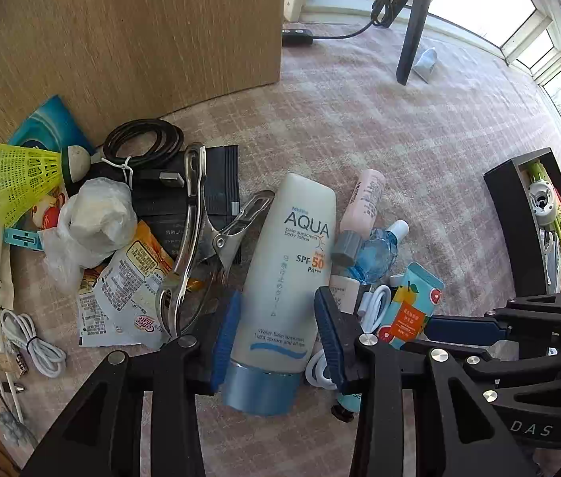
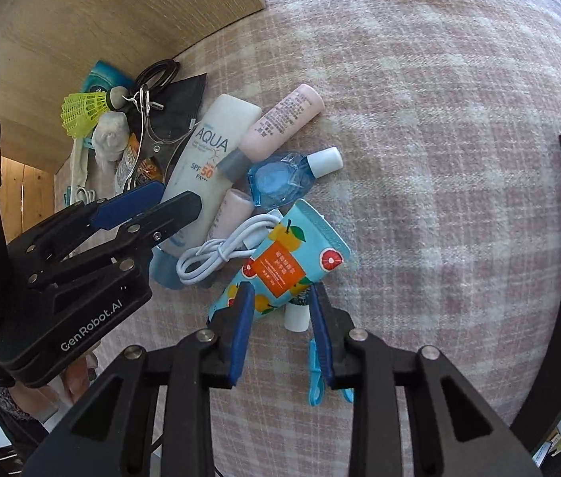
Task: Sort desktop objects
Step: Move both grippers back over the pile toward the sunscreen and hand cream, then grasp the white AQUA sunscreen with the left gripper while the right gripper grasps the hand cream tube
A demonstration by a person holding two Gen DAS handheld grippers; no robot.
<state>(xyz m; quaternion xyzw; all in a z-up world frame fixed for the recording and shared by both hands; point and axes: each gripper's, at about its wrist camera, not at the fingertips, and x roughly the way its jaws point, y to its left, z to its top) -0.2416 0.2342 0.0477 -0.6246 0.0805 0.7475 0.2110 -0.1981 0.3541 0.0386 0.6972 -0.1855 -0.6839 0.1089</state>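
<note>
A white AQUA sunscreen tube (image 1: pixel 284 278) lies in a pile on the checked cloth. My left gripper (image 1: pixel 276 338) is open with its blue pads on either side of the tube's lower end; it also shows in the right wrist view (image 2: pixel 149 206). My right gripper (image 2: pixel 280 318) is open around the cap end of a turquoise fruit-print tube (image 2: pixel 280 266); whether the pads touch it I cannot tell. That tube also shows in the left wrist view (image 1: pixel 411 306), with the right gripper (image 1: pixel 459 326) beside it. A pink tube (image 2: pixel 280 119), a blue bottle (image 2: pixel 284 179) and a white cable (image 2: pixel 221 250) lie between.
A black organiser box (image 1: pixel 519 214) holding sorted items stands at the right. A steel clip (image 1: pixel 201 238), black cable (image 1: pixel 141 143), yellow shuttlecock (image 1: pixel 26 175), snack wrappers (image 1: pixel 129 278) and another white cable (image 1: pixel 34 342) lie left. A wooden panel (image 1: pixel 141 31) stands behind the pile.
</note>
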